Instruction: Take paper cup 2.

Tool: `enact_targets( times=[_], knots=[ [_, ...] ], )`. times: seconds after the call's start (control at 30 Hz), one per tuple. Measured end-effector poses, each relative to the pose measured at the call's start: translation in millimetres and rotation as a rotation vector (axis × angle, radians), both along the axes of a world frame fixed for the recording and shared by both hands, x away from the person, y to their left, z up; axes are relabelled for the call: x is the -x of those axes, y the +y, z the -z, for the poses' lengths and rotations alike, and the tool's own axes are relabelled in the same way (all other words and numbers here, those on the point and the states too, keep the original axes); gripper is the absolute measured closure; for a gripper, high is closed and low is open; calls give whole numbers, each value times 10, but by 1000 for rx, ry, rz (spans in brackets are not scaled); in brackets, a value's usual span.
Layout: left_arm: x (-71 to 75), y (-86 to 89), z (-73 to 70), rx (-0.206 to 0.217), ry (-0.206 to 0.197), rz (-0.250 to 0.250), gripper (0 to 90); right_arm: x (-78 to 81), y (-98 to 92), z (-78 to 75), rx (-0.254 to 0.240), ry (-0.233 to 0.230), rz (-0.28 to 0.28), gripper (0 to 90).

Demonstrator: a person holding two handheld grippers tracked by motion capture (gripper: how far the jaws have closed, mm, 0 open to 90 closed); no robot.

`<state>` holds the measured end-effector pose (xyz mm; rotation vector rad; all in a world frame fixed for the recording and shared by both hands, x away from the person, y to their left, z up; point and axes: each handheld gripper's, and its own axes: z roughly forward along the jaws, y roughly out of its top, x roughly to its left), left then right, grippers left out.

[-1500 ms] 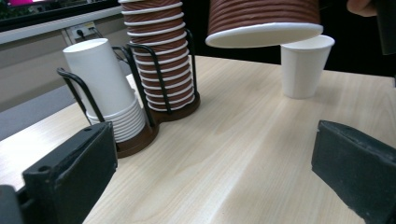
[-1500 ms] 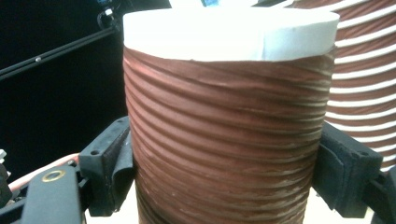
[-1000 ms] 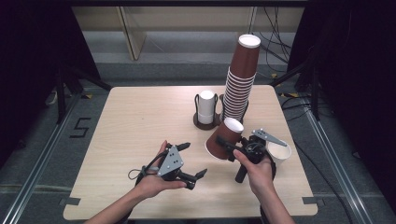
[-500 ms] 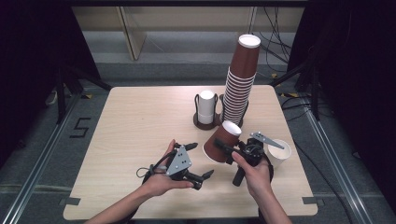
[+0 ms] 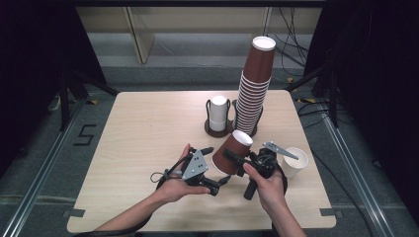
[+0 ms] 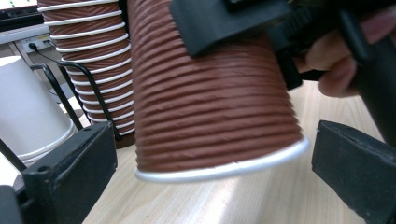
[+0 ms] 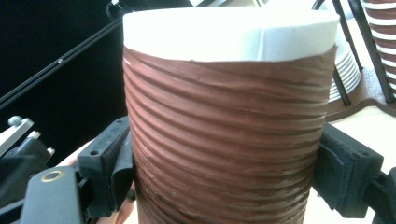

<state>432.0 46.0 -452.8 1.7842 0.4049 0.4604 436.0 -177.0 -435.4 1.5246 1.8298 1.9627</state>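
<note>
A brown ribbed paper cup [image 5: 231, 151] hangs tilted above the table's front, white base up and rolled rim toward the left hand. My right gripper [image 5: 232, 158] is shut on it, and in the right gripper view its pads [image 7: 111, 170] press both sides of the cup [image 7: 224, 130]. My left gripper [image 5: 213, 168] is open just left of it. In the left gripper view the cup's rim end [image 6: 215, 107] sits between the wide-apart jaws of my left gripper [image 6: 212, 163], touching neither pad.
A tall stack of brown cups [image 5: 254, 89] stands at the back centre beside a wire holder [image 5: 217, 129] with white cups [image 5: 218, 112]. A single white cup [image 5: 295, 160] stands on the table right of my right hand.
The left hand has slid right toward the cup, bringing its open jaws around the rim end. The right hand and the cup have stayed about where they were.
</note>
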Motion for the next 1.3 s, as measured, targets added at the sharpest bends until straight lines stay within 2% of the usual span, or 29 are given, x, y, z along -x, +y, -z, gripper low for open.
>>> enact_targets(
  times=[0.03,0.07,0.1,0.2,0.23,0.3,0.43,0.47,0.5,0.63,0.73,0.77,0.8,0.83,1.0,1.07,1.17,1.2,1.3],
  knots=[
    [-7,-9,3,-1,1,3,0,2,1,4,1,-3,0,182],
    [-8,-17,5,-4,2,4,0,15,4,-2,-11,17,-3,182],
    [-10,-29,8,-9,0,8,0,8,3,8,-12,2,-2,182],
    [-8,-73,10,-8,0,15,0,14,9,-3,-5,21,18,182],
    [-10,-83,8,-12,-1,16,0,4,7,5,-8,8,19,182],
    [-14,-103,7,-12,-2,13,0,13,11,-3,-14,27,24,182],
    [-42,-125,4,-6,-1,6,0,14,13,4,-29,7,6,183],
    [-51,-127,1,-6,2,4,0,16,18,3,-13,18,16,183],
    [-57,-130,-2,-4,9,3,0,17,31,5,-17,24,18,183],
    [-78,-155,4,-11,11,2,0,18,52,16,-17,2,8,183],
    [-87,-176,24,-16,13,4,0,26,61,7,-18,19,15,183],
    [-87,-176,25,-22,15,4,0,26,60,7,-14,-2,10,183],
    [-86,-180,28,-22,15,4,0,36,63,-2,-18,12,8,183],
    [-85,-180,28,-24,14,4,0,31,65,2,-19,5,9,183],
    [-90,-165,12,-25,15,4,31,23,62,2,-19,-8,8,175],
    [-85,-160,11,-27,11,0,41,24,74,-2,-18,6,11,169],
    [-79,-149,10,-25,15,-1,57,19,78,-2,-15,-1,9,158],
    [-78,-144,10,-28,17,-2,61,29,81,-10,-16,17,10,156],
    [-75,-139,11,-23,16,-5,73,19,89,-8,-9,3,10,148]
  ],
)
